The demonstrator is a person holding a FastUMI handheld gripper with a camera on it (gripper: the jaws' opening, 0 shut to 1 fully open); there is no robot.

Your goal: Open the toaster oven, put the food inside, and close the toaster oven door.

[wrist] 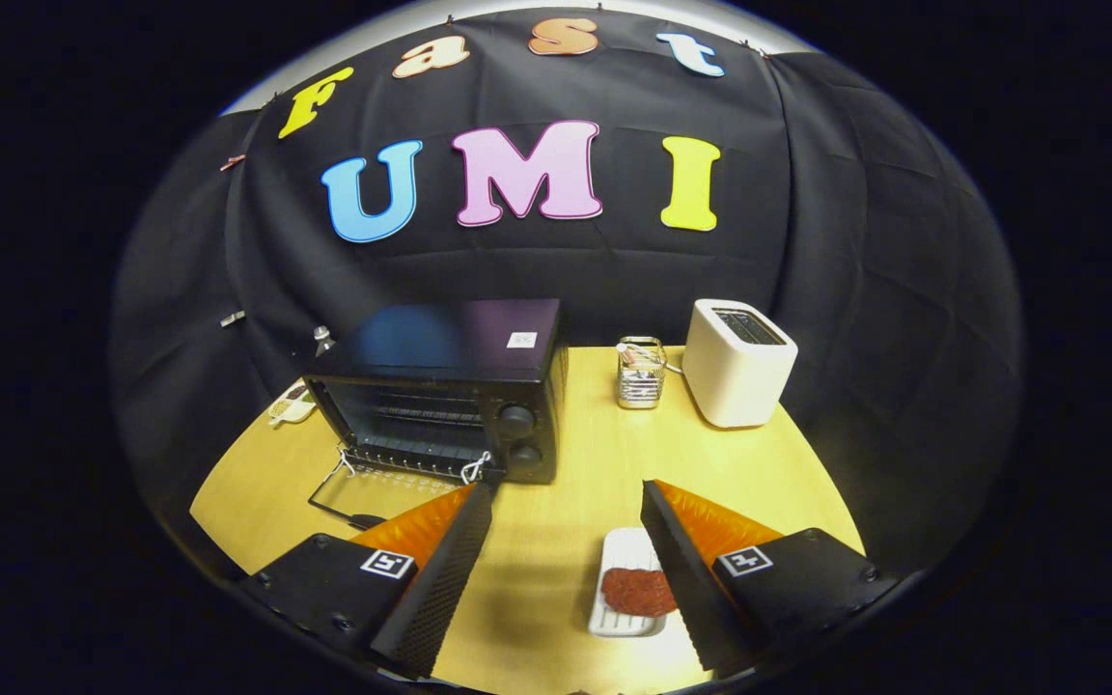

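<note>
black toaster oven (pixel 440 391) open, gripper (pixel 568 497) spread

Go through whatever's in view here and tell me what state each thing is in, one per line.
Toaster oven: door down, open, nothing visible on the rack.
Food: on the white tray, on the table, not yet in the oven.
Gripper: open, holding nothing, tray by one finger.
Toaster: upright, slots look empty.
Wire basket: upright, something inside.

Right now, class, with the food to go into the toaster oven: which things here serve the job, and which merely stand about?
For the job: toaster oven, its door already down; meat patty on white tray; gripper, fingers open.

Standing about: white toaster; wire holder; small item behind the oven.
</note>
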